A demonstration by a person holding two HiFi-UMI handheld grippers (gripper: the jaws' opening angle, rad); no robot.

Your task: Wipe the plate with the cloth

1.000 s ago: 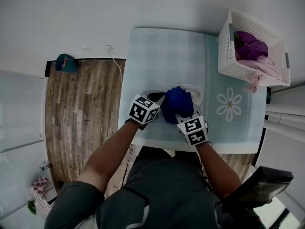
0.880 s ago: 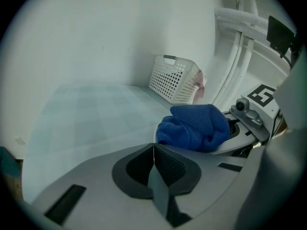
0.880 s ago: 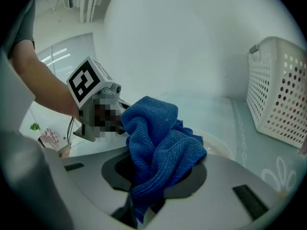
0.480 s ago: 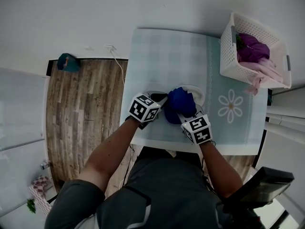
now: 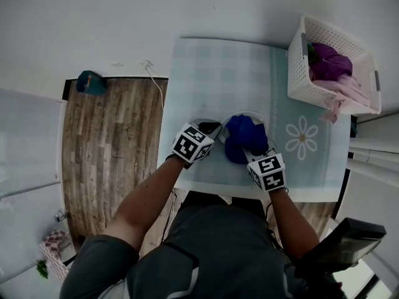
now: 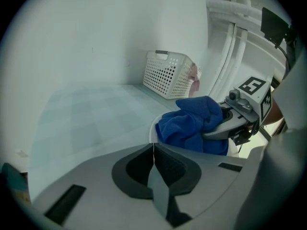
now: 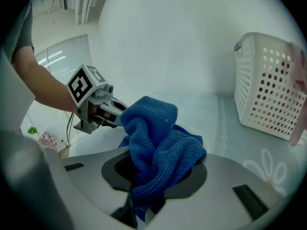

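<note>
Right gripper point(image 5: 254, 154) with jaws pinching a bunched blue microfibre cloth point(image 5: 243, 137), the cloth resting on a round white plate point(image 5: 260, 121) and covering most of it. Left gripper point(image 5: 210, 129) with jaws pressed together on the plate's left rim. Plate near the front edge of a table under a pale checked cover point(image 5: 212, 73), well apart from a white perforated plastic basket point(image 5: 298, 73) of clothes at the far right corner.

No legible txt, labels, brands or nos. in any view.
</note>
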